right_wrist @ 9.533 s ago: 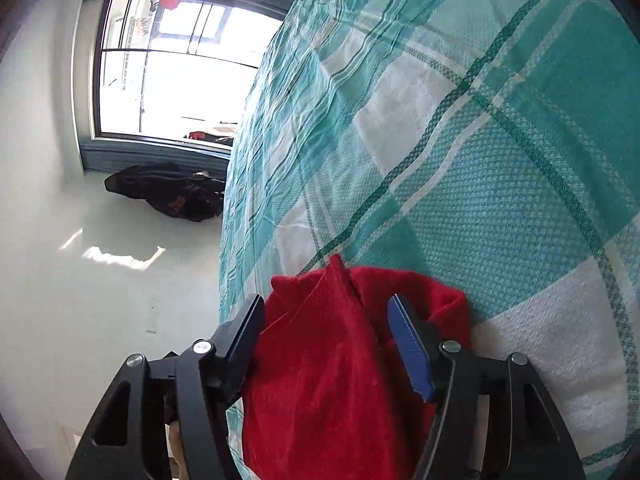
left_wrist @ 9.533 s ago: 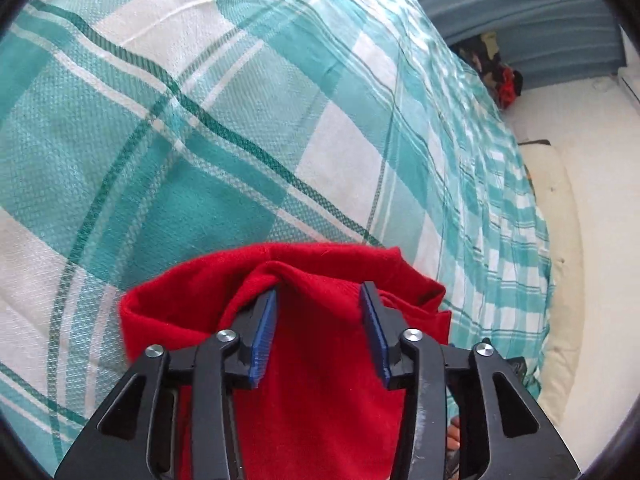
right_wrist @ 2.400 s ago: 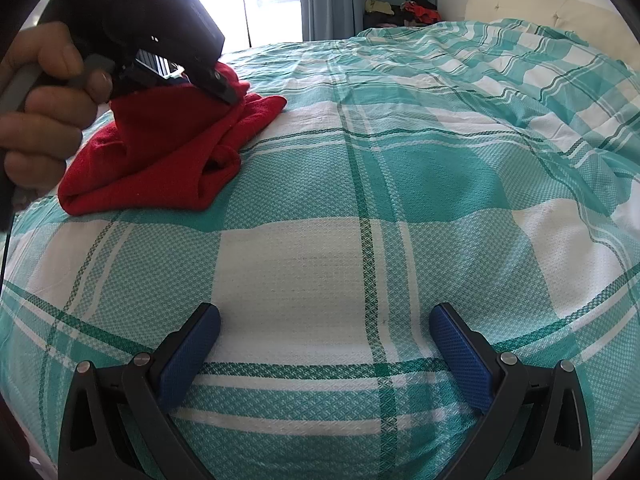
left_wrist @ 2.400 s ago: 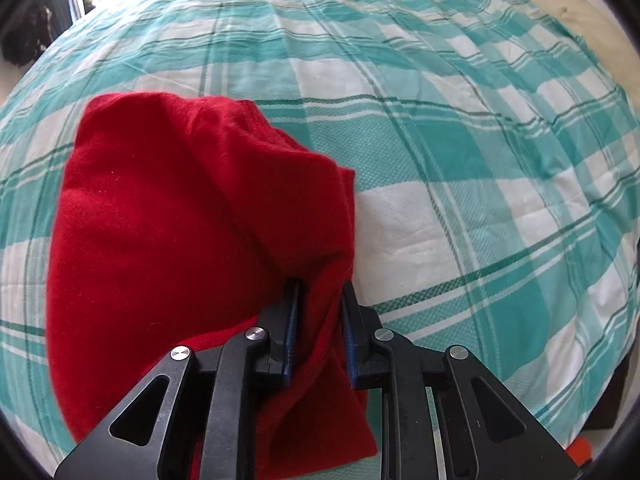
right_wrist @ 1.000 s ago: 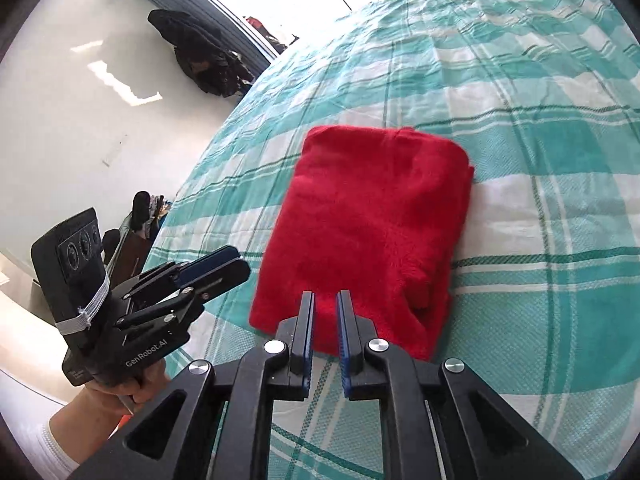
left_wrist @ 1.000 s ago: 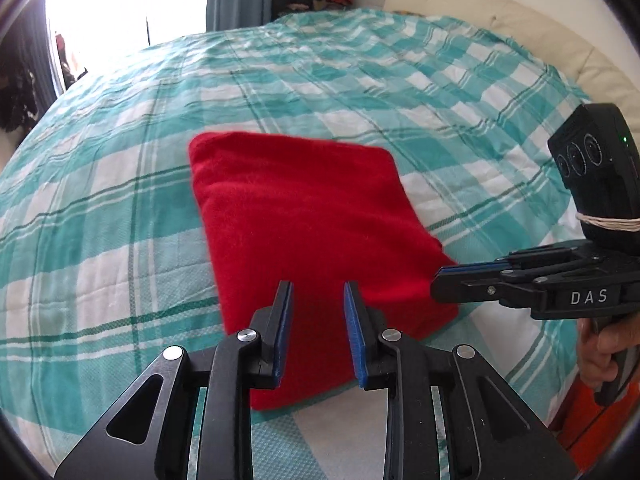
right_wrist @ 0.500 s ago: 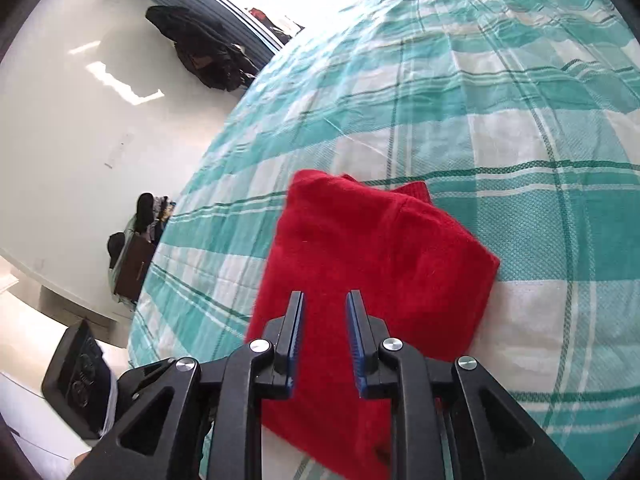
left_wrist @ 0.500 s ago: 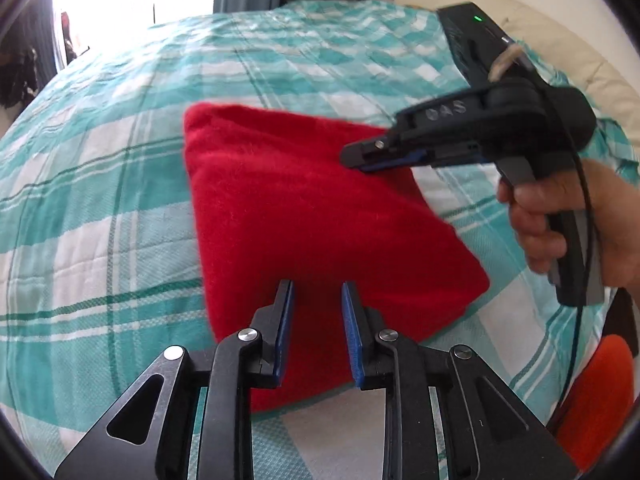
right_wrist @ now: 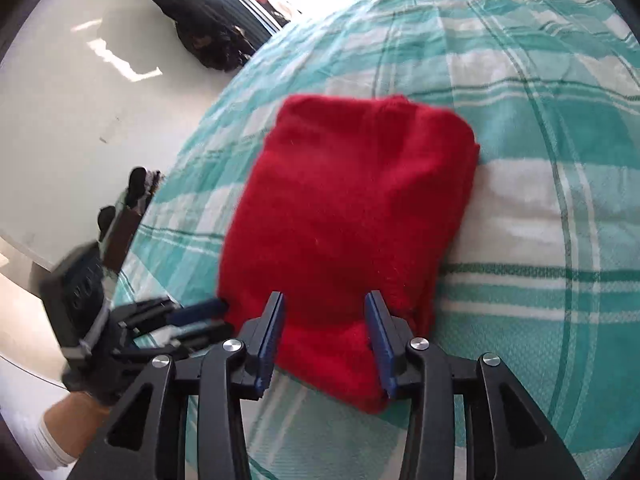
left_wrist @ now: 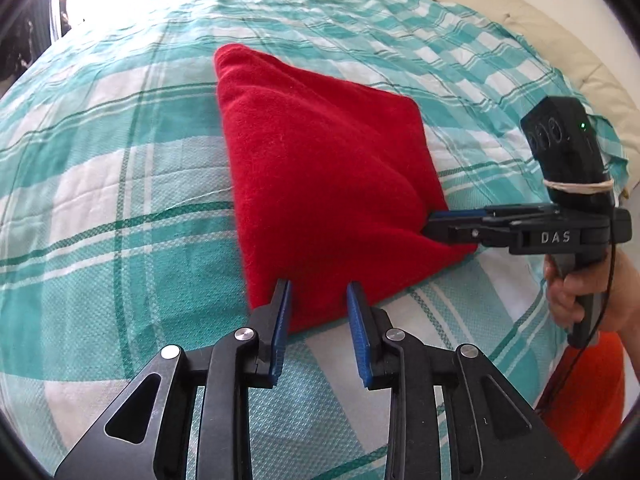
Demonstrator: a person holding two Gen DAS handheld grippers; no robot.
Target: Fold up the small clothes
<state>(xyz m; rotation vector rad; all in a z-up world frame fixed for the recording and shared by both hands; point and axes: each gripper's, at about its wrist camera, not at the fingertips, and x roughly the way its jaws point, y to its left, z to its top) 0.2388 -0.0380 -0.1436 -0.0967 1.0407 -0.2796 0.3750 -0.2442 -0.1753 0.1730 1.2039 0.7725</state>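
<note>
A folded red garment (left_wrist: 324, 184) lies flat on the teal and white plaid bedcover (left_wrist: 120, 200). My left gripper (left_wrist: 318, 298) is open, its blue pads either side of the garment's near corner. My right gripper (right_wrist: 326, 308) is open, its pads straddling the near edge of the same garment (right_wrist: 352, 216). In the left wrist view the right gripper (left_wrist: 436, 224) reaches in from the right and touches the garment's right corner. In the right wrist view the left gripper (right_wrist: 216, 314) is blurred at the garment's left edge.
A cream headboard (left_wrist: 520, 28) runs along the far right of the bed. An orange object (left_wrist: 588, 396) sits low at the right, beside the bed. Dark clothes (right_wrist: 204, 36) lie heaped on the white floor by the window. The bed edge is near on the left (right_wrist: 160, 208).
Both grippers have opened a little wider than half a second ago. The right gripper has come down from over the garment to its right corner. The garment has stayed folded in place.
</note>
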